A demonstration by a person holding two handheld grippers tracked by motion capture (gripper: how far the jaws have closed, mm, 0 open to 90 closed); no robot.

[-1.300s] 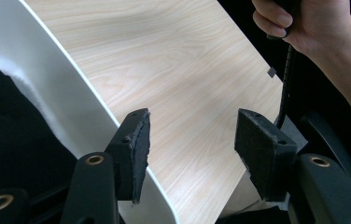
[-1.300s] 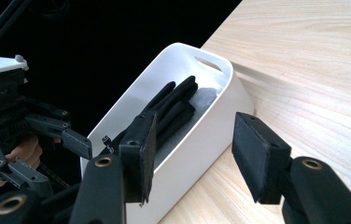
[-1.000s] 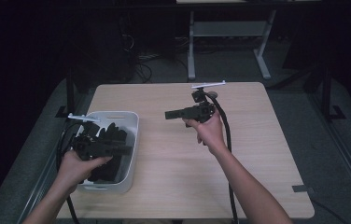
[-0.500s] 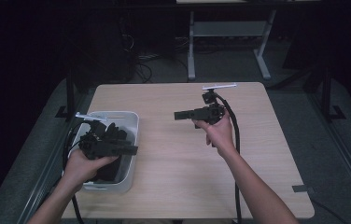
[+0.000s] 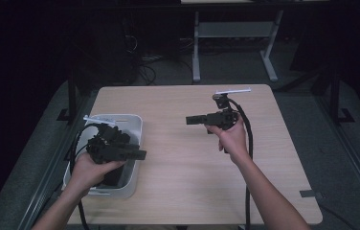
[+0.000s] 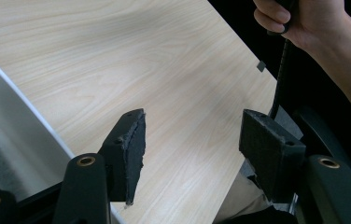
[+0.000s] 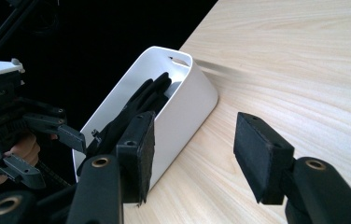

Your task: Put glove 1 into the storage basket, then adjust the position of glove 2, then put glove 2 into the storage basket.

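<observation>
Left gripper (image 5: 137,154) now swung out over bin's right rim, fingers (image 6: 129,149) spread, empty, pointing across worktop (image 5: 178,187). Right gripper (image 5: 191,120) has drifted right, hovering mid-worktop, fingers (image 7: 260,154) spread, nothing held. Black items (image 7: 138,105) sit untouched in white bin (image 5: 132,125) at worktop's left edge. Judgement: pick not yet begun. Bare worktop between grippers; ample room.

The white bin (image 5: 132,125) is a rectangular plastic container with rounded corners and a slot handle cut into its end wall. It stands upright on the left side of the table, near the left edge. Black items (image 7: 141,100) lie loosely piled inside it, some rising to rim height; their exact type cannot be determined.
</observation>
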